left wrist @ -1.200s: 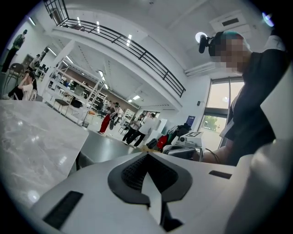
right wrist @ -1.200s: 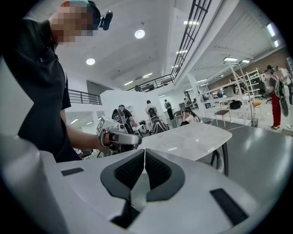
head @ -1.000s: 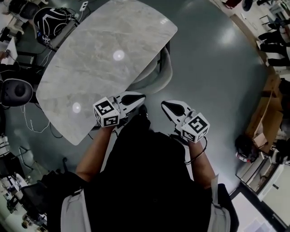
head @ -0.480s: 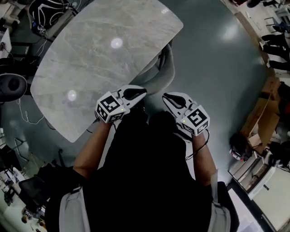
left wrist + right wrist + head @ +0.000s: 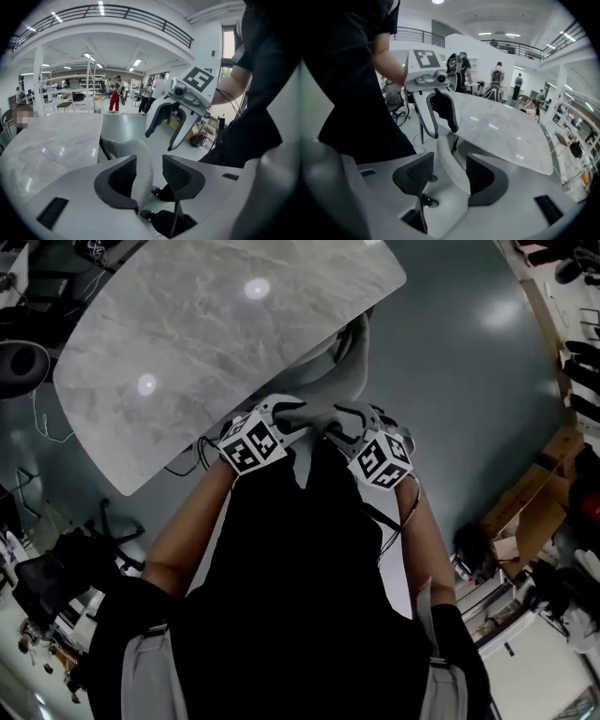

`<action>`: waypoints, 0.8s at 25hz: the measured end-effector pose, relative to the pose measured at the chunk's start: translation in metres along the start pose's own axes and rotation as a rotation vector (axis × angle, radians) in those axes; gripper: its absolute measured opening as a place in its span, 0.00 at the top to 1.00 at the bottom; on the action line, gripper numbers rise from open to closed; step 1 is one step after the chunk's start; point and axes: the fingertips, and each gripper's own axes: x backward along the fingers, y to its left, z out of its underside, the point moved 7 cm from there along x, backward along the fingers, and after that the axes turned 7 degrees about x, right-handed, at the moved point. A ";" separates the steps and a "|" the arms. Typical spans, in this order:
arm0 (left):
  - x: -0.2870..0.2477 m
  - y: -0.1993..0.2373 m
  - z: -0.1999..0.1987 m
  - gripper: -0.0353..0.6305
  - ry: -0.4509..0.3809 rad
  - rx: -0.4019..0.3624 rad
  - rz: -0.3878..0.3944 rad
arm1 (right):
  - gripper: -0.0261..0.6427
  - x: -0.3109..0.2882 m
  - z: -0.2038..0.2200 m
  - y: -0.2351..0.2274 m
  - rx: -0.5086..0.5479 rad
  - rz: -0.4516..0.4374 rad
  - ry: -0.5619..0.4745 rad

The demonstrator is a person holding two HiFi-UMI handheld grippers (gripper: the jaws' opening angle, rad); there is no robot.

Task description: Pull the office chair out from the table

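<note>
Jaws of the left gripper (image 5: 149, 165) and the right gripper (image 5: 450, 171) had just been opening and were spread apart. Each pair straddled the backrest rim of the office chair (image 5: 349, 367) without clamping it. The chair was pushed in at the edge of the table (image 5: 216, 343). A firm closure on the rim was judged necessary before any pull, with both sides drawn evenly and level. The rim between the pads was shown only in the gripper views. The chair's place against the table was shown only in the head view.

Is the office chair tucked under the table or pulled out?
Tucked in: the office chair sits at the table edge, its seat hidden underneath.
</note>
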 end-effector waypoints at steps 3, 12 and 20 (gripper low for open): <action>-0.022 -0.007 0.012 0.67 0.103 -0.037 -0.024 | 0.64 -0.019 0.013 0.003 0.174 -0.026 0.121; -0.073 -0.006 0.044 0.65 0.319 -0.184 -0.171 | 0.64 -0.066 0.038 0.001 0.461 -0.087 0.248; -0.091 0.002 0.046 0.65 0.391 -0.195 -0.190 | 0.72 -0.079 0.044 -0.003 0.535 -0.112 0.243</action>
